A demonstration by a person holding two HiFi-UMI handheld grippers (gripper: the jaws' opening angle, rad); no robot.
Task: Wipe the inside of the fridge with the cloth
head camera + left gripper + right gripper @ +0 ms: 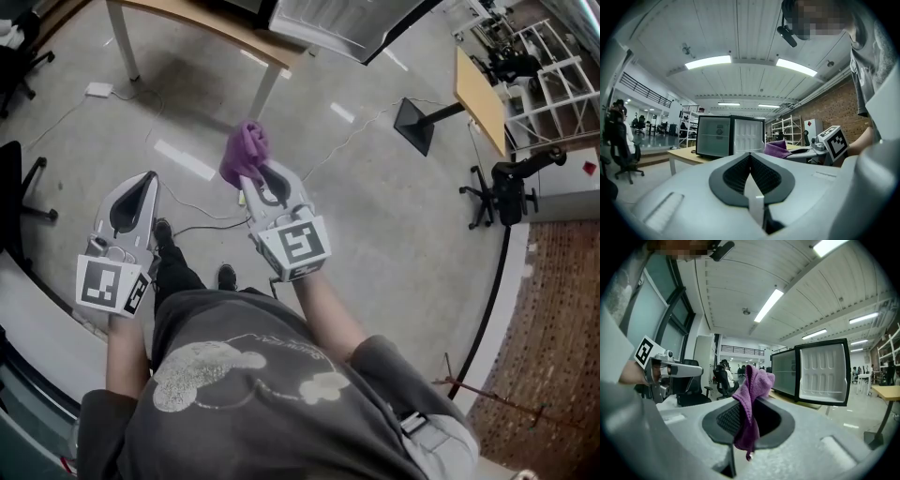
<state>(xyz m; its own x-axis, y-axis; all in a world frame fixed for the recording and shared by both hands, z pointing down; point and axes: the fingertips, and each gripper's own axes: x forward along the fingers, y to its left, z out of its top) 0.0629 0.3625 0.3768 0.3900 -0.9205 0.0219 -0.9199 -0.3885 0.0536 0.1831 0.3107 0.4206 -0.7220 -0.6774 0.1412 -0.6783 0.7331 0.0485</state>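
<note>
— Where is the cloth?

— In the right gripper (pixel 255 180). Its jaws are clamped on the purple cloth (pixel 246 150), which is bunched up and sticks out past the tips toward 12 o'clock in the head view. In the right gripper view one fold stands up above the jaws, and a tail hangs toward 6 o'clock in front of the dark pads.

— And the other one?

— The left gripper (pixel 147 180) is held at 9 o'clock of the right one, well apart from it. Both point away from the person. In the left gripper view its jaws are pressed together, with the ribbed pads (pixel 764 176) meeting along a single line.

— Is the cloth touching the fridge?

— No. The fridge (pixel 714 136) stands on a wooden surface (pixel 693 157) well ahead of both grippers. Its door (pixel 749 135) is swung open, showing the white ribbed lining. In the head view only the door and the edge of the surface show, right at the 12 o'clock border. There the cloth hangs over the bare grey floor (pixel 394 216).

— What else is around?

— A black stand (pixel 417 122) sits on the floor at 2 o'clock of the cloth, and a black office chair (pixel 497 192) is farther out at 3 o'clock. The person's dark shoes (pixel 225 275) show between the two grippers, toward 6 o'clock of the cloth.
</note>
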